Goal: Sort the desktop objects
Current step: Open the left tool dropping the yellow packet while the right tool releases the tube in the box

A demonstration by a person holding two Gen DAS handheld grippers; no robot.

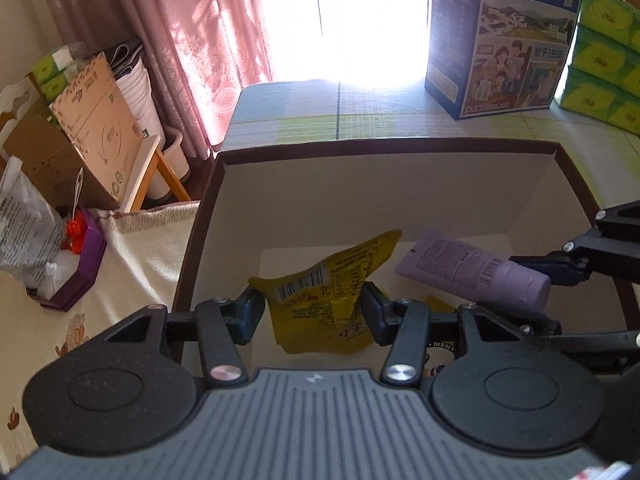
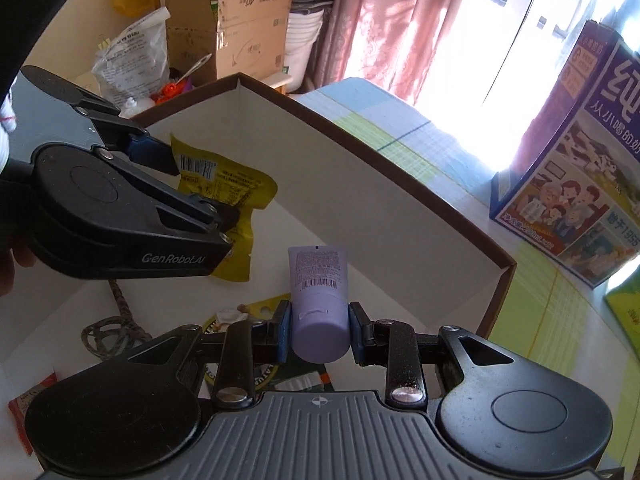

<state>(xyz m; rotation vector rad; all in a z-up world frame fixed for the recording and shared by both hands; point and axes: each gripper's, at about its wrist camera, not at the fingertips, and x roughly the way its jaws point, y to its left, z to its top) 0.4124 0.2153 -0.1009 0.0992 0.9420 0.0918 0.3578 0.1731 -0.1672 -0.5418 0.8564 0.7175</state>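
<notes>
Both hands are over the box (image 1: 224, 168) now, w/ something in each. On the left, the left gripper (image 1: 312, 312) holds a yellow packet (image 1: 328, 292), jaws pinched in on its crumpled sides, packet hanging inside the box walls, above the white floor. Next to it, on the right, the right gripper (image 2: 319, 330) is clamped narrow on the cap end of a purple tube (image 2: 319, 292), pads tight on both sides, tube pointing away toward the far wall of the box.

Progress, as I read it: partway. The box floor already has stuff lying on it, a coil of cord (image 2: 108, 330), a round green-edged pack (image 2: 240, 320) under the tube, a red wrapper (image 2: 28, 404) in the near corner. So prob. some sorting is done, and these two items are at the drop-off stage but not yet let go.

Left to do: release packet and tube. Whether more is waiting outside the box I can't tell; the table past the rim shows only a milk carton (image 1: 504, 32) and green tissue packs (image 1: 604, 52).
</notes>
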